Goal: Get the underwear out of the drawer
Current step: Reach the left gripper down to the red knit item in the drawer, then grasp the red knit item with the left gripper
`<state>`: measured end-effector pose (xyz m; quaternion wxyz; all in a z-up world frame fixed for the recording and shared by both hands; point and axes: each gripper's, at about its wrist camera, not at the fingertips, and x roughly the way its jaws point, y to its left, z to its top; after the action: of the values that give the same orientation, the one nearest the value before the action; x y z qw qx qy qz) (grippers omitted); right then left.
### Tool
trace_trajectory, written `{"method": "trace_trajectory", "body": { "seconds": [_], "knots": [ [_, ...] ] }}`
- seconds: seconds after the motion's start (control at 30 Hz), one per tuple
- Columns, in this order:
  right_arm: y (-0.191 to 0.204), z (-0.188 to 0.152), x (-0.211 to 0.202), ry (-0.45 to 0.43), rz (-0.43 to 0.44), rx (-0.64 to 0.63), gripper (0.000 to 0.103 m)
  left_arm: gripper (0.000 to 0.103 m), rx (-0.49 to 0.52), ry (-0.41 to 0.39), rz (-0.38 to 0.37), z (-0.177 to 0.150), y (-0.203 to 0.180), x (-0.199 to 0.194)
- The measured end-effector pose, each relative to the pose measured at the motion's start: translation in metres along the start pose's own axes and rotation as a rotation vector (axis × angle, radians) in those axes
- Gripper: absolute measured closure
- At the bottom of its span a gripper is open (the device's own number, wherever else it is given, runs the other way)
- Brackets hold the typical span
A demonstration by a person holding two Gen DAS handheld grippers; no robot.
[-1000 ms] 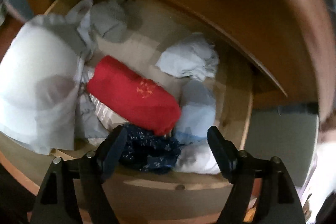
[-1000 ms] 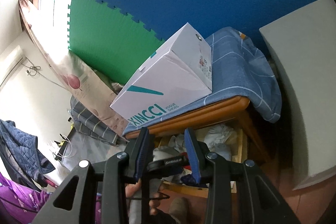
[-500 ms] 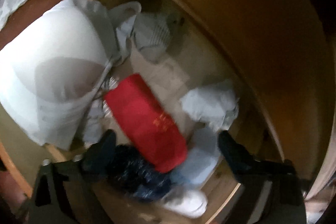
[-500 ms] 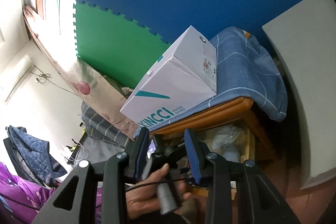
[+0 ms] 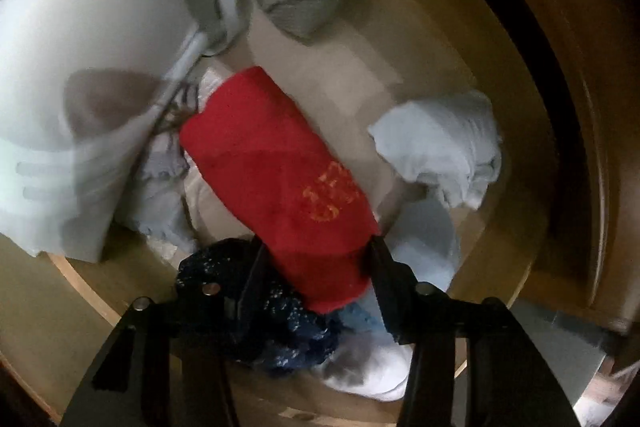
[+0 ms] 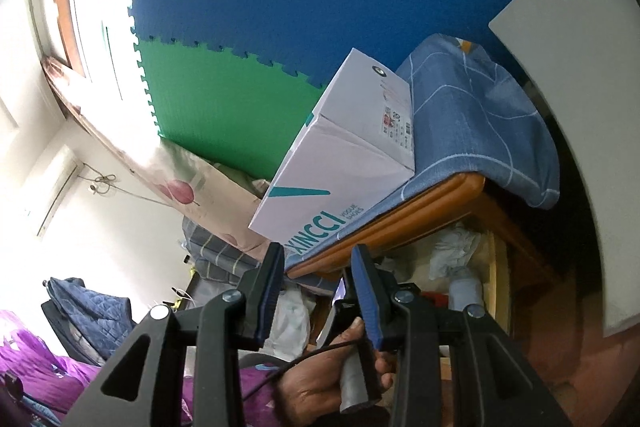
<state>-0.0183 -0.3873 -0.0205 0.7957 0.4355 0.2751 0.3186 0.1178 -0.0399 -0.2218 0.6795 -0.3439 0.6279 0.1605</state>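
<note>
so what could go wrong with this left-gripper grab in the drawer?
1. The left gripper has been closing around the near end of the red folded piece only; lifted from that end, it may unfold or slip.
2. The dark blue speckled garment lies against the left finger and could be dragged along.
3. The drawer sits under a wooden overhang, so a steep lift might snag the cloth.
</note>
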Motion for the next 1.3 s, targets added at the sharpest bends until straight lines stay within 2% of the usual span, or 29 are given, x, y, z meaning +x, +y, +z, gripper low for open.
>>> {"method": "trace_trajectory", "body": {
  "seconds": [0.03, 0.1, 0.17, 0.27, 0.4, 0.53, 0.67, 0.7, 0.9, 1.0, 1.13, 1.3],
  "knots": [
    [0.000, 0.000, 0.000, -0.001, 0.004, 0.002, 0.066, 0.059, -0.017, 0.014, -0.002, 0.002, 0.000, 0.002],
    [0.000, 0.000, 0.000, 0.000, 0.009, 0.002, 0.066, 0.068, -0.011, 0.028, -0.012, 0.005, -0.002, 0.004],
    [-0.001, 0.000, -0.001, 0.001, 0.008, 0.000, 0.066, 0.078, 0.012, 0.027, -0.055, 0.005, -0.002, 0.000],
    [-0.003, 0.001, -0.003, -0.004, 0.007, 0.007, 0.066, 0.083, 0.047, 0.018, -0.096, 0.005, -0.002, -0.003],
    [-0.005, 0.002, -0.005, -0.013, -0.007, 0.017, 0.066, 0.084, 0.125, -0.035, -0.169, 0.003, -0.010, -0.013],
    [-0.005, 0.001, -0.001, -0.005, -0.043, 0.007, 0.066, 0.084, 0.131, -0.064, -0.251, -0.001, -0.005, -0.034],
    [0.002, -0.002, 0.007, 0.027, -0.099, -0.043, 0.066, 0.084, 0.134, -0.075, -0.300, -0.001, 0.002, -0.050],
    [0.003, -0.002, 0.009, 0.037, -0.110, -0.054, 0.066, 0.083, 0.144, -0.084, -0.308, -0.013, 0.000, -0.051],
    [0.009, -0.009, 0.027, 0.109, -0.181, -0.107, 0.066, 0.083, 0.259, -0.115, -0.351, -0.035, 0.013, -0.088],
    [0.013, -0.013, 0.036, 0.137, -0.217, -0.138, 0.066, 0.083, 0.341, -0.155, -0.374, -0.041, 0.022, -0.110],
    [0.024, -0.023, 0.064, 0.234, -0.294, -0.218, 0.066, 0.083, 0.443, -0.216, -0.408, -0.042, 0.033, -0.138],
    [0.033, -0.059, 0.146, 0.528, -0.531, -0.466, 0.066, 0.083, 0.578, -0.269, -0.443, -0.051, 0.050, -0.173]
  ]
}}
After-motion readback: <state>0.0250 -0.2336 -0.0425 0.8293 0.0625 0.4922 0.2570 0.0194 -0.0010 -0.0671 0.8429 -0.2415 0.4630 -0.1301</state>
